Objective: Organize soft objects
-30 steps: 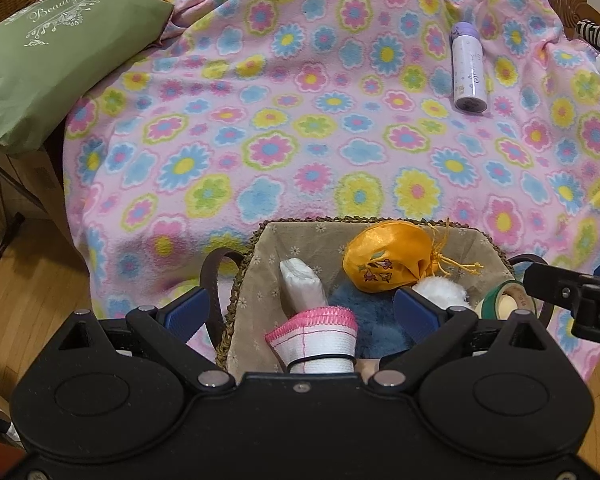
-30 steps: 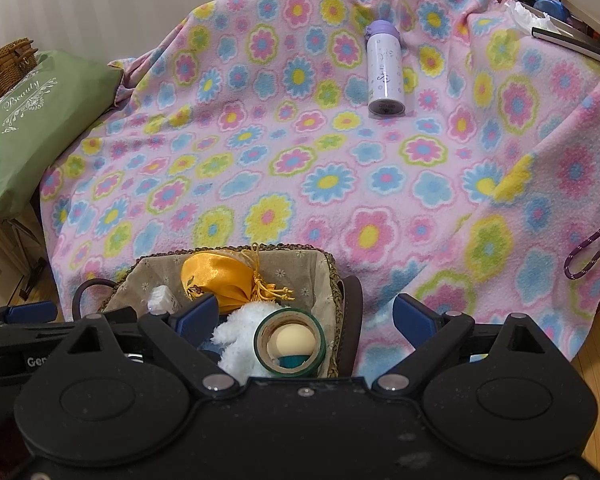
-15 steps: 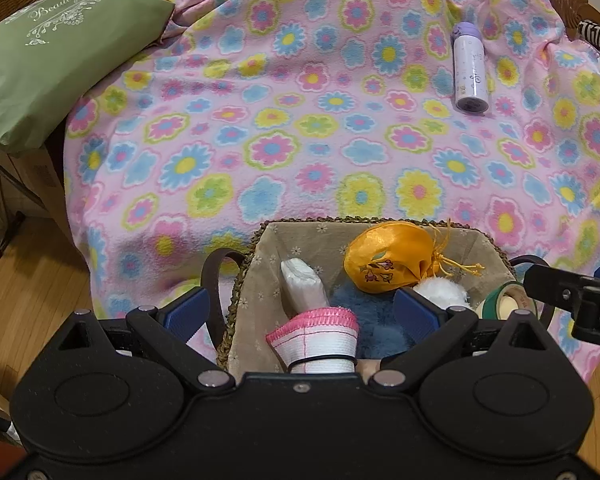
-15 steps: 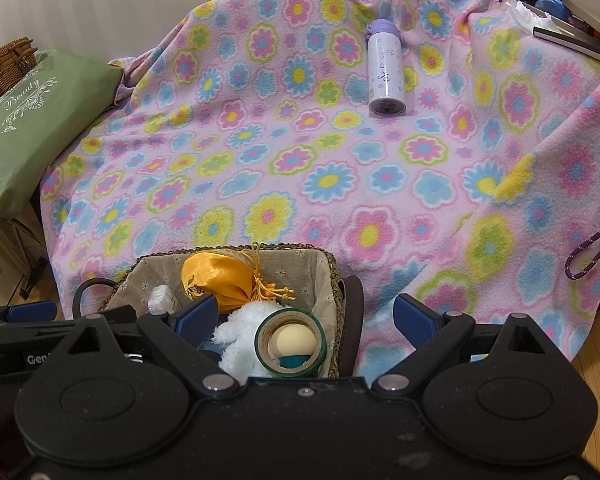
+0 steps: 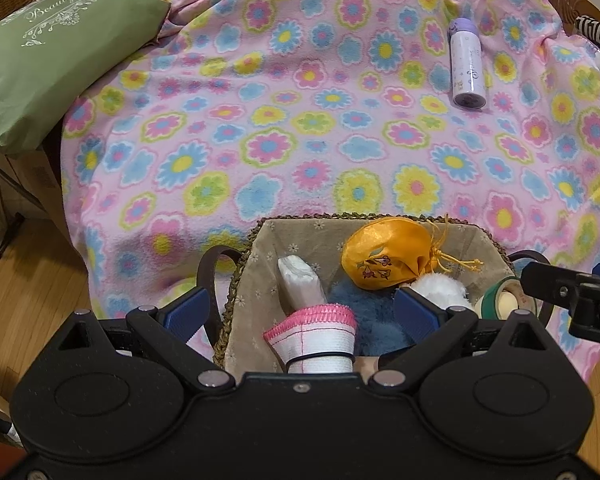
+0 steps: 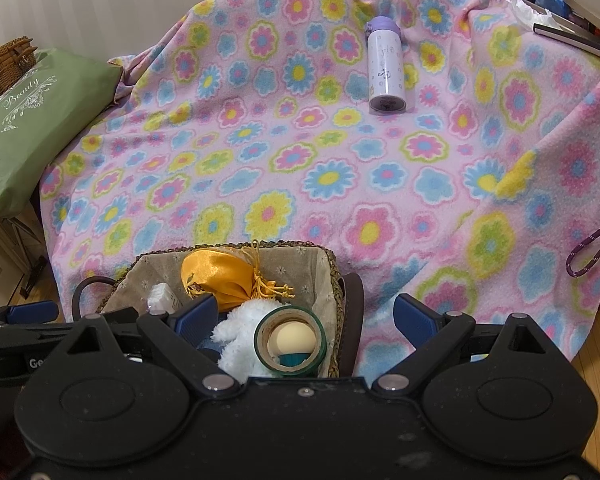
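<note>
The left tool (image 5: 300,312) hangs over the near end of the basket (image 5: 260,236) with its fingers spread wide and nothing between the pads; the right tool (image 6: 300,316) is spread just as wide and empty, set over the basket's right rim. The soft things already lie in the basket: an orange pouch (image 5: 388,258) against the far wall, a white fluffy toy (image 5: 440,286) just beside it, a blue furry thing (image 5: 356,300) under both, and a rolled white cloth with a pink edge (image 5: 314,326) nearest the left tool; a tape roll (image 6: 290,340) with a cream ball in it sits at the basket's right corner. On the blanket (image 5: 300,120), well apart from the basket, only a purple bottle (image 5: 466,68) lies, and it looks hard, so the sorting seems about done. To finish cleanly, I would lift both tools straight up with fingers kept spread, so no pad snags the pouch's cord or drags the cloth out; hold the basket steady if anything is tucked deeper.

The left view alone shows the blue furry thing and the pink-edged cloth clearly; the right view alone shows a purple cord (image 6: 592,248) hanging at the blanket's right edge and books and clutter at the far right.
</note>
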